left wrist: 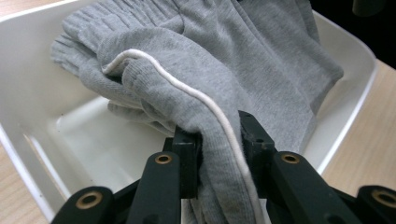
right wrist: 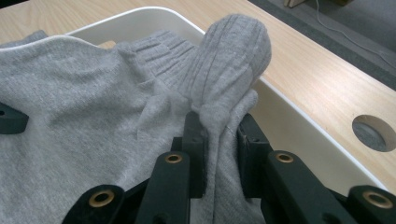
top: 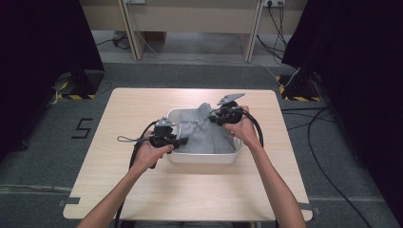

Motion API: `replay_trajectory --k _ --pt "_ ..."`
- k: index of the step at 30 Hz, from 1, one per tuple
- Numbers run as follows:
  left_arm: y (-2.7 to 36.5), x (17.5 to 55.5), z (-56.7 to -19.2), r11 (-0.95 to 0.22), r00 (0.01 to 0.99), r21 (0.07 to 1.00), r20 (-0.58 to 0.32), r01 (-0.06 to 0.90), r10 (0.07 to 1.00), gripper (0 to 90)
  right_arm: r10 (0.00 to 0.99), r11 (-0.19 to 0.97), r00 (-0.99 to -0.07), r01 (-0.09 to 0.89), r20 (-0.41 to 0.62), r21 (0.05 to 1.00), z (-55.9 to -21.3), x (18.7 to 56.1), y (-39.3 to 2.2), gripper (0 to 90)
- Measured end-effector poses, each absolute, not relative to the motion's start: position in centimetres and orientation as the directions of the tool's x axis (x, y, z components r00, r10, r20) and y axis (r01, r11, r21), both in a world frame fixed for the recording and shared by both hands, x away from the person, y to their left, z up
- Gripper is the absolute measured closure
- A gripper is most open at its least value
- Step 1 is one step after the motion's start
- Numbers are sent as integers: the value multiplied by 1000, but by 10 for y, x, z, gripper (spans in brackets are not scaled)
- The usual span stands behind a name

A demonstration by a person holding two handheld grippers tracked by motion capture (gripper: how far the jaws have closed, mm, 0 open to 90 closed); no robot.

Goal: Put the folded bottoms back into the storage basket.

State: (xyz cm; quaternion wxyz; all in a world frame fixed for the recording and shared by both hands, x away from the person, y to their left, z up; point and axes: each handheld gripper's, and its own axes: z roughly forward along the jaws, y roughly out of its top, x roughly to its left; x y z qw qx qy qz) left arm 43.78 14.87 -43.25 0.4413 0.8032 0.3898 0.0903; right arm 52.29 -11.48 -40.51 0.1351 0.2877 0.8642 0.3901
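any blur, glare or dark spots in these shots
High view: even light on the table, black at both side edges, slightly soft. Left gripper view: grey garment sharp, mild sheen on the white tub. Right gripper view: cloth crisp, far table corner softer.

This looks like a lab or recording studio set up for handling trials. A plain light-wood table [top: 190, 190] stands alone on grey carpet [top: 43, 161], flanked by black curtains [top: 43, 38]. Yellow-and-black hazard tape [top: 76, 96] marks stand feet at both sides, loose cables [top: 323, 156] trail over the floor (one runs up to a wall socket), and a taped "5" [top: 81, 128] marks the carpet.
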Motion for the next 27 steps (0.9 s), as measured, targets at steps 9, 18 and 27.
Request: replay_trajectory --k 9,18,27 --pt "146 440 -438 -348 672 753 -166 559 722 691 625 538 -780 435 5 722 -417 525 -117 766" --pt "147 440 -439 -362 660 751 -127 552 741 597 648 531 -761 479 28 699 -424 526 -117 712" --pt "156 435 -422 -295 633 807 -122 512 765 475 706 460 -706 516 54 722 -416 524 -119 510"
